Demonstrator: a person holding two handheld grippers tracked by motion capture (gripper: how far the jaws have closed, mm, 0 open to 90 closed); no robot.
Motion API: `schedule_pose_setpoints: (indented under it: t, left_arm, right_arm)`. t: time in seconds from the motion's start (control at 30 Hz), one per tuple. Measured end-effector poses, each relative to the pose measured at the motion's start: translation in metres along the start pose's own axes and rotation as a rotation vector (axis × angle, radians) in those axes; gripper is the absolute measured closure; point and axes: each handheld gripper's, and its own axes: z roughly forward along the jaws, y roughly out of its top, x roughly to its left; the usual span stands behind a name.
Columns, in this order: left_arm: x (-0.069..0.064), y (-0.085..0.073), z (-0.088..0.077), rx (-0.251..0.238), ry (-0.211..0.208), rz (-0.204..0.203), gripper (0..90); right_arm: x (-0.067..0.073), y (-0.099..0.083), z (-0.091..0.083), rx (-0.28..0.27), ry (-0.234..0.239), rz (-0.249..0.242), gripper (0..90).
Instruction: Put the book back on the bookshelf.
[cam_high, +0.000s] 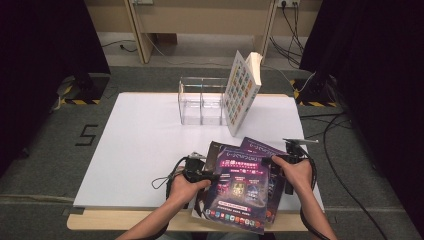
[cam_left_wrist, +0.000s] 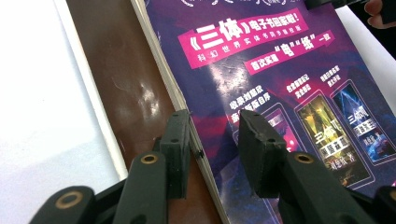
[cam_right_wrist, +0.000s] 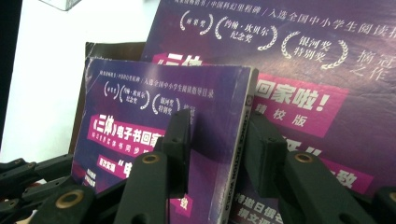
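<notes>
From above, we gripped a stack of purple books (cam_high: 240, 187) at the white table's (cam_high: 140, 145) near edge, left gripper (cam_high: 202, 176) and right gripper (cam_high: 280, 162) at either side. Our left gripper view showed jaws straddling the top book's (cam_left_wrist: 261, 79) page edge, whether pressing we couldn't tell. Our right gripper view showed jaws astride its spine (cam_right_wrist: 238, 154).

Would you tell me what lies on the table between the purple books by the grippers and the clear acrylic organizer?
In the high view, nothing: bare white table top separates the purple books from the clear organizer.
</notes>
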Motion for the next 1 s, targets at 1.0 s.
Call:
schedule_pose_setpoints:
  t: [1.0]
  left_arm:
    - [0.014, -0.009, -0.050, -0.107, 0.050, 0.073, 51.1]
  right_arm:
    - [0.030, 0.001, -0.027, -0.144, 0.200, -0.058, 83.1]
